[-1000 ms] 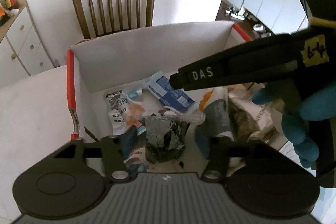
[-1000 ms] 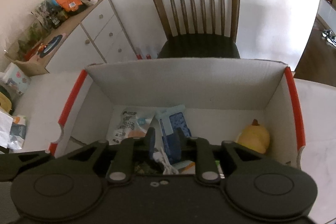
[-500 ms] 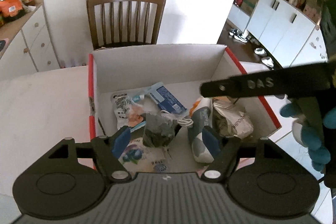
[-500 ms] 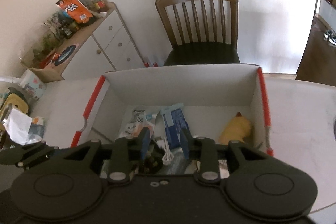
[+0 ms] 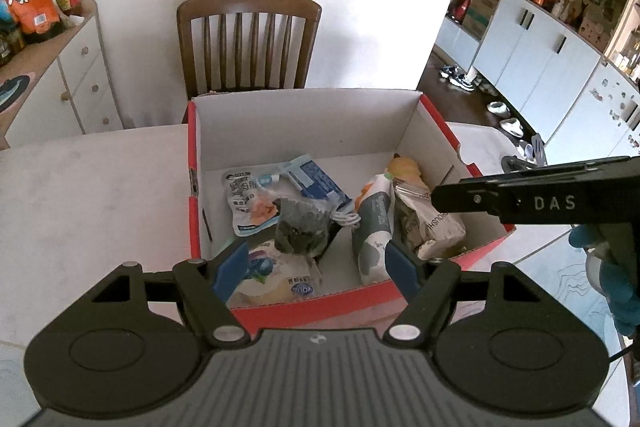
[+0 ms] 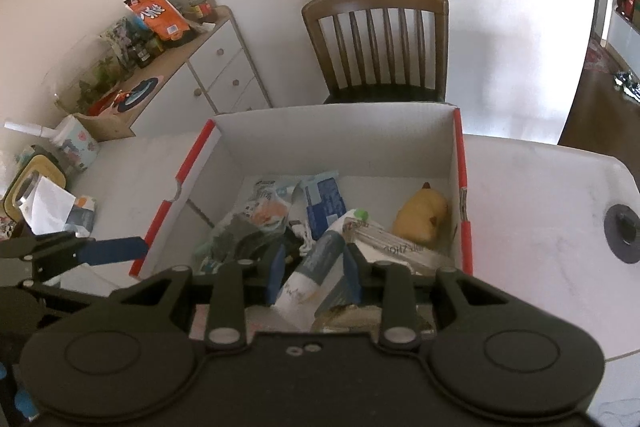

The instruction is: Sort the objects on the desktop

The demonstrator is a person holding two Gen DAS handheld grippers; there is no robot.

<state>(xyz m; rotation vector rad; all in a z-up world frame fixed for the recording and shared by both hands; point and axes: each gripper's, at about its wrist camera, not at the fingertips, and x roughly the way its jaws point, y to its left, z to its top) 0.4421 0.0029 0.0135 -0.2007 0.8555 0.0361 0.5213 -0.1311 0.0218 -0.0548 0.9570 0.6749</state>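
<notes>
- Box (image 5: 316,301), red outside and white inside, sits on the white table (image 5: 88,195); packets, a dark bag (image 5: 302,229) and a yellow toy (image 6: 422,217) lie inside.
- Left gripper (image 5: 316,267): fingers spread wide, empty, above the box's near edge.
- Right gripper (image 6: 314,273): fingers apart, narrower gap, nothing clamped; grey-white pouch (image 6: 316,267) lies below, between them.

- Cardboard box with red outer walls and white inner walls (image 5: 304,123) (image 6: 336,135).
- Plush toy, plain yellow (image 6: 420,217).
- Flat packet, blue with white print (image 5: 318,181) (image 6: 324,203).
- Pouch, grey and white with an orange top (image 5: 372,223).
- Gripper finger pads, blue on black arms (image 5: 230,269) (image 6: 276,271).
- Slatted chair, dark brown wood (image 5: 248,39) (image 6: 380,39).
- Snack bag, orange with white characters (image 5: 30,1) (image 6: 154,13).
- Table, white with faint marbling (image 5: 88,183) (image 6: 532,195).
</notes>
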